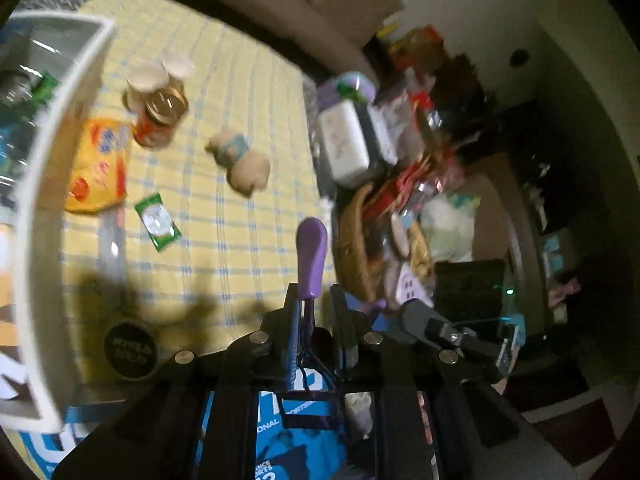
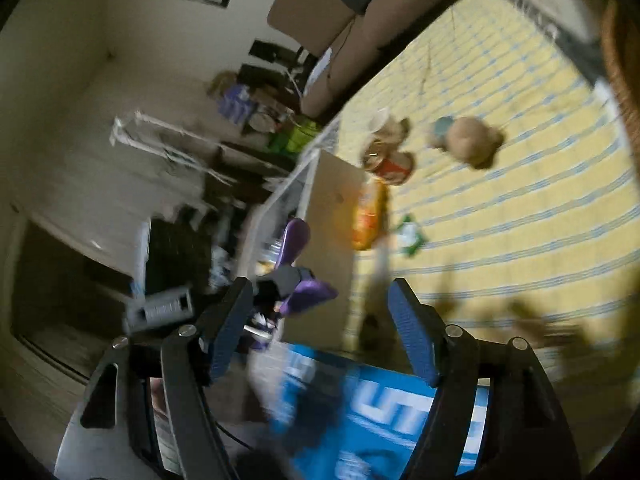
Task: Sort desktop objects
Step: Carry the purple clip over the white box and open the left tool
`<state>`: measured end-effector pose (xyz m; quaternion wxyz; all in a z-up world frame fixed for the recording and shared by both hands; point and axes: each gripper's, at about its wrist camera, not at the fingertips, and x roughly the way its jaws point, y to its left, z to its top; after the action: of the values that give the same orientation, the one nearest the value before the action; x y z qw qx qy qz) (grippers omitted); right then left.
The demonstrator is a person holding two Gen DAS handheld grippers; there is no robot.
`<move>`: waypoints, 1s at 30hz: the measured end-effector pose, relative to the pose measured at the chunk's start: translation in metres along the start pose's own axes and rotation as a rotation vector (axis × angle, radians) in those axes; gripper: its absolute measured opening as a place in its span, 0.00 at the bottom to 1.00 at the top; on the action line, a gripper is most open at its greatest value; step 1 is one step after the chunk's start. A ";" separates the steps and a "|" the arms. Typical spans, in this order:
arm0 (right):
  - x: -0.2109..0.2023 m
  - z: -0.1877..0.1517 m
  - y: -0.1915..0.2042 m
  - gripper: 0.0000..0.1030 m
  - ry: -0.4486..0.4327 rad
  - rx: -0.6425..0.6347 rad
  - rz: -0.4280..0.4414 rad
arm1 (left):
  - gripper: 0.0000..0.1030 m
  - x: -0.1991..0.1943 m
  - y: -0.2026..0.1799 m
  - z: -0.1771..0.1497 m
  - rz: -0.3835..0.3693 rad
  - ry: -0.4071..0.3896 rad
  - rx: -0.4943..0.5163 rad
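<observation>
Above the checked worktop (image 1: 248,184), the left hand-held gripper (image 1: 316,308) is clamped on a purple-handled eyelash curler (image 1: 311,258), its handle sticking forward past the fingertips. On the cloth beyond lie a plush toy (image 1: 240,166), a green sachet (image 1: 157,222), a yellow packet (image 1: 98,166) and a red can (image 1: 160,124), beside a white bin (image 1: 60,168). The right hand-held gripper (image 2: 320,334) stands apart, nothing between its blue pads (image 2: 412,340), over a blue magazine (image 2: 384,412). A wicker basket (image 1: 354,248) sits to the right.
</observation>
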<state>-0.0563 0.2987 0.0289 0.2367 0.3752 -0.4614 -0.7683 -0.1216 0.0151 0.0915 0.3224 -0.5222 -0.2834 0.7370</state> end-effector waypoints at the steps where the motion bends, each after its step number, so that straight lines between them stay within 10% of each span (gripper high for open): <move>1: 0.009 0.000 0.008 0.58 0.006 0.003 0.025 | 0.13 -0.007 0.000 0.001 -0.003 -0.016 -0.001; 3: 0.024 0.000 0.022 0.30 0.019 -0.007 0.057 | 0.13 -0.023 0.006 0.004 -0.009 -0.041 -0.009; 8: 0.073 0.015 0.058 0.23 0.029 -0.031 0.059 | 0.12 -0.069 0.029 0.021 -0.014 -0.109 -0.053; 19: 0.240 0.074 0.093 0.23 0.122 -0.075 -0.008 | 0.12 -0.126 0.128 0.101 0.110 -0.187 -0.155; 27: 0.332 0.083 0.073 0.24 0.231 -0.210 -0.255 | 0.11 -0.100 0.197 0.133 0.243 -0.121 -0.198; 30: 0.346 0.081 0.082 0.39 0.238 -0.324 -0.379 | 0.34 -0.104 0.207 0.134 0.298 -0.143 -0.208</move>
<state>-0.3288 0.0578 0.0018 0.1983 0.4998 -0.2231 -0.8131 -0.2611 -0.2065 0.0354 0.1333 -0.5353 -0.2997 0.7784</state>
